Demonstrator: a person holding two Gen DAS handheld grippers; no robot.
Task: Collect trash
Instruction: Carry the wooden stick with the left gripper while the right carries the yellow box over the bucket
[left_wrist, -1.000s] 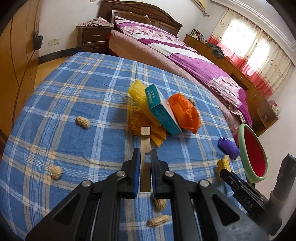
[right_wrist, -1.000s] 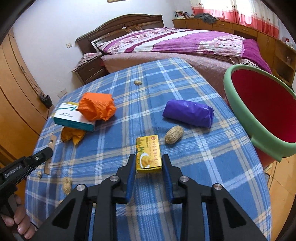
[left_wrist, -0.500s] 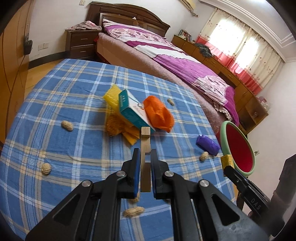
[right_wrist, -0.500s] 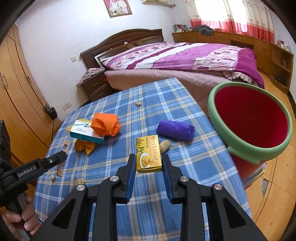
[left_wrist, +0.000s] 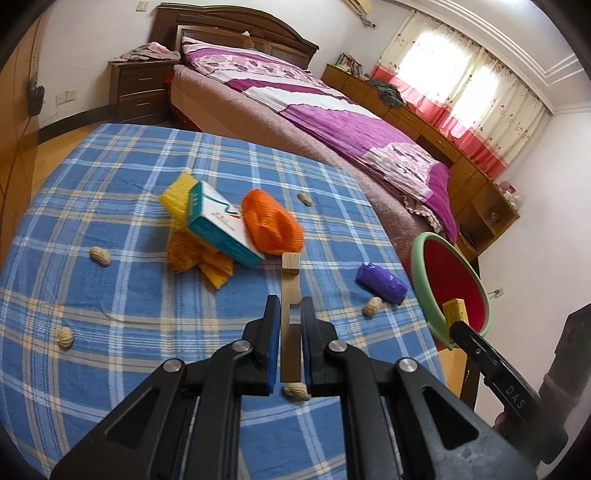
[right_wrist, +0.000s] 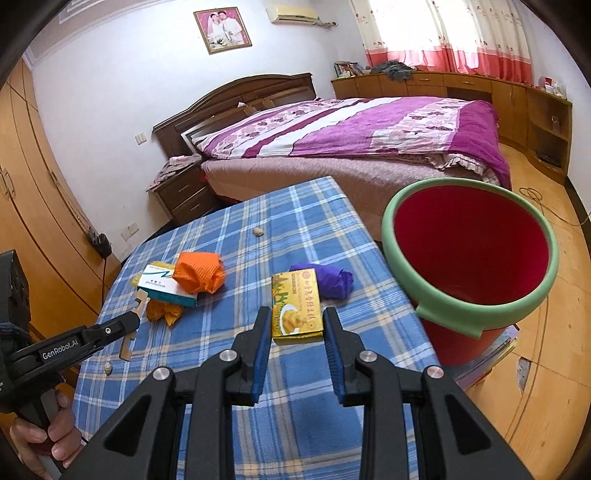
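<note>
1. Here, left gripper (left_wrist: 290, 308): jaws clamped on a notched wooden stick (left_wrist: 289, 295), held above the blue checked tablecloth (left_wrist: 110, 302).
2. Right gripper (right_wrist: 295, 325): jaws clamped on a yellow box (right_wrist: 295, 304), near the red bin (right_wrist: 469, 254) with its green rim.
3. Left view only: four peanuts, one (left_wrist: 99, 255) left of the teal box (left_wrist: 218, 225).
4. Both views: orange mesh (left_wrist: 271, 225), purple wrapper (left_wrist: 380, 283) on the cloth.
5. Right view only: the hand (right_wrist: 48, 432) on the left gripper's handle, framed photo (right_wrist: 222, 29).
</note>
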